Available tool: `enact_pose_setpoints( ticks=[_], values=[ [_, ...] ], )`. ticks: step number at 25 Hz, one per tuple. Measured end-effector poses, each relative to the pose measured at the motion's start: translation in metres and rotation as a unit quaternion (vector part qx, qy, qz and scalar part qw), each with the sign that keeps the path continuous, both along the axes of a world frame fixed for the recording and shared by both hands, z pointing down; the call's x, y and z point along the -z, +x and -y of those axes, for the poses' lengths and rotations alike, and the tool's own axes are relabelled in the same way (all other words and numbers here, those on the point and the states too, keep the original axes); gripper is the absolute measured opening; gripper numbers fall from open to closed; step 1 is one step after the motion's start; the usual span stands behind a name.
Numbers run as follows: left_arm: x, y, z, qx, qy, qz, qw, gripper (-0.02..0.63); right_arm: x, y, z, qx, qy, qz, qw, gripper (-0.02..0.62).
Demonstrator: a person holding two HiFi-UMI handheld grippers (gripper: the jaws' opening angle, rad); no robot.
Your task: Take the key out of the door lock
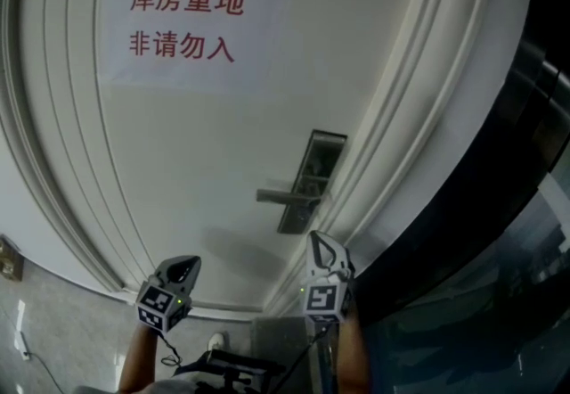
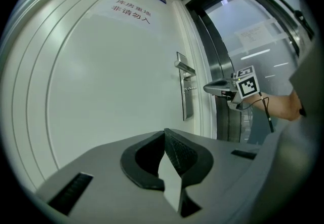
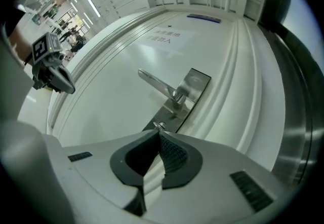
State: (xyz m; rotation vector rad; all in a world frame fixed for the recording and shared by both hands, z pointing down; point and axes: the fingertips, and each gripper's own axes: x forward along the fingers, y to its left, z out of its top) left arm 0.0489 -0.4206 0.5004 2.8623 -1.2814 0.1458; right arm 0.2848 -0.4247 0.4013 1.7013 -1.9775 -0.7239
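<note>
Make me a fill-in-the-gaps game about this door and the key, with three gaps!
1. The sign on the door has ___ writing.
2. The key sticks out of the lock plate just below the ___.
3. Of the left tool and the right tool, the ___ one is nearer the key.

Missing words: red; handle; right.

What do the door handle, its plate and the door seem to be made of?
The door handle looks like brushed metal: silvery, soft highlights. The lock plate shows the same dull silvery sheen. The door is smooth, white, probably painted; core unknown.
</note>
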Motion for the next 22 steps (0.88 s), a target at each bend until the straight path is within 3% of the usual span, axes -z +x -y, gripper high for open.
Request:
enact_pose_setpoints(
  ticks=[4,8,14,22],
  values=[
    [0.000,-0.005,0.002,0.004,0.000,-0.005,1.0000,0.009,0.008,-0.012,0.005,-0.008,0.025,-0.083,0.996,0.012],
    [0.000,-0.010,0.004,0.007,0.000,-0.008,0.9999,0.008,0.008,-0.017,0.009,-0.027,0.031,-0.169,0.985,0.013],
    [-0.002,-0.018,0.005,0.013,-0.002,-0.010,0.9999,0.008,0.012,-0.022,0.015,-0.052,0.059,-0.290,0.954,0.012],
    [-0.002,-0.026,0.004,0.017,-0.002,-0.015,0.9997,0.008,0.009,-0.022,0.019,-0.061,0.057,-0.354,0.932,0.014]
  ],
)
